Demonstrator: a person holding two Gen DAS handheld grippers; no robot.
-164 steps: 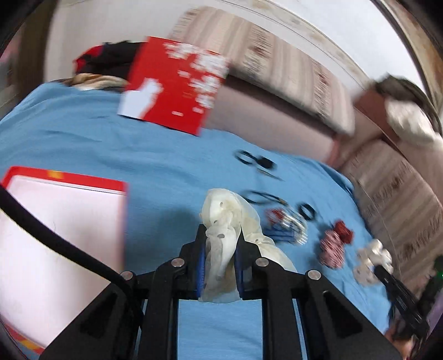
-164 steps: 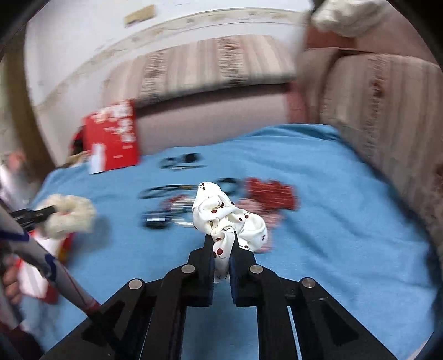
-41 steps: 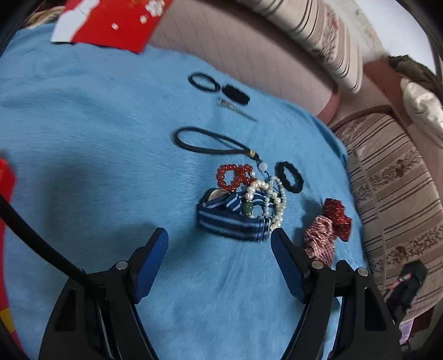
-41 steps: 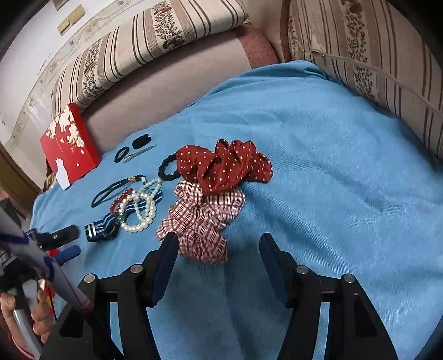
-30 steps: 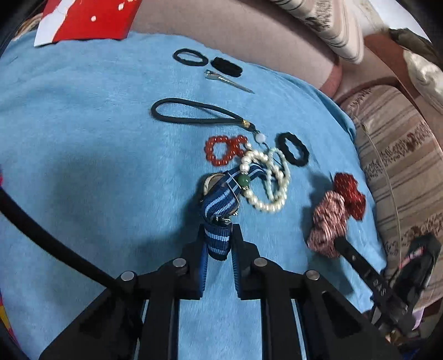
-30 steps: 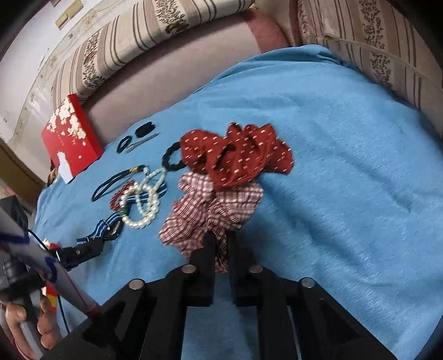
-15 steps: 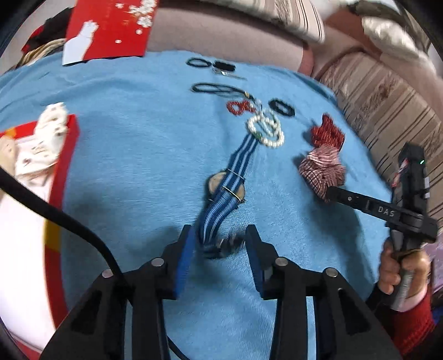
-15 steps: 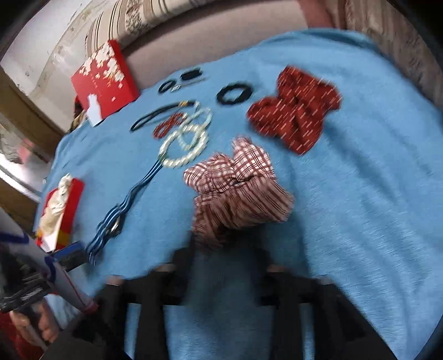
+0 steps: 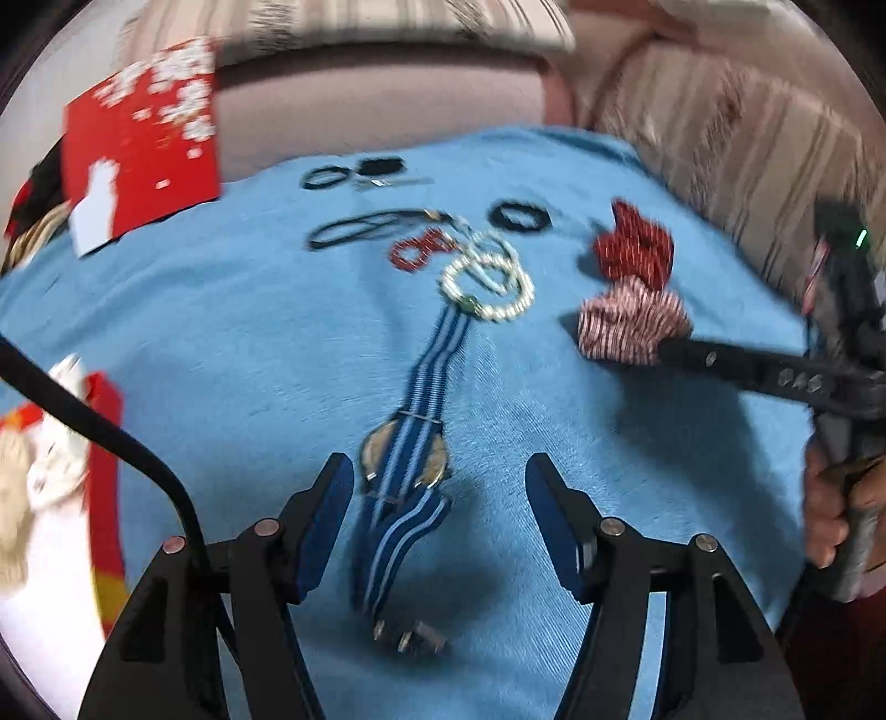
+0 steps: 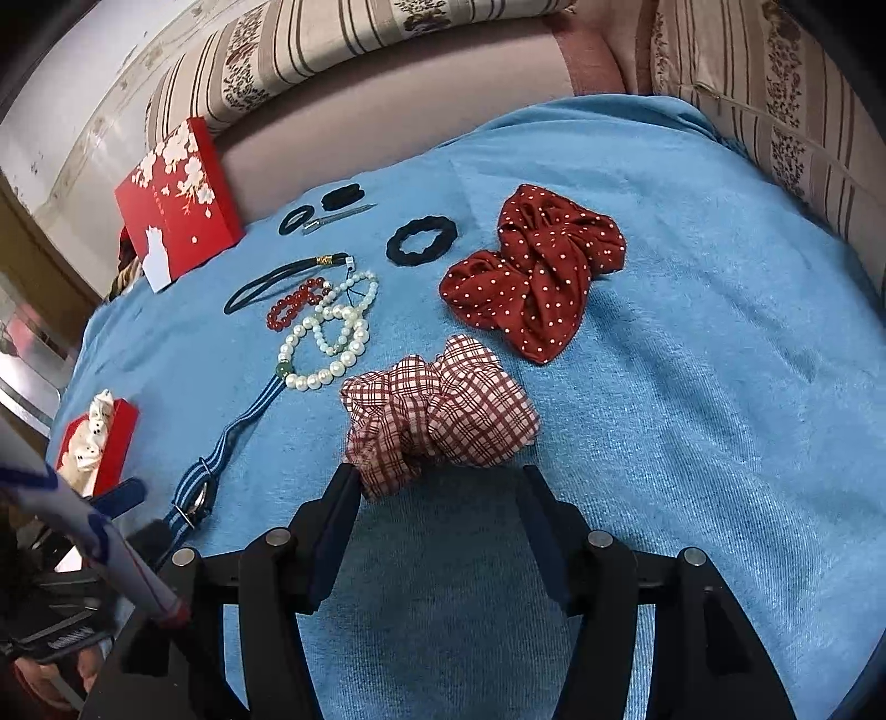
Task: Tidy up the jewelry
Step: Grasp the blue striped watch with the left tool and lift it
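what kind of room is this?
Probably a living room at home: a striped sofa wraps around a surface covered by a blue cloth, where scrunchies, a pearl bracelet and a red gift box lie.

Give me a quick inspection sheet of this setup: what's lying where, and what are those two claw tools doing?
Surface: blue cloth over a sofa seat.
Job's things: blue striped watch, pearl bracelet, red bead bracelet, plaid scrunchie, polka-dot scrunchie, black hair ties.
Clutter: red box lid; red tray holding white scrunchies.
Grippers: left gripper, jaws open around the watch; right gripper, jaws open at the plaid scrunchie.
Cables: black cable.
Surroundings: striped cushions.
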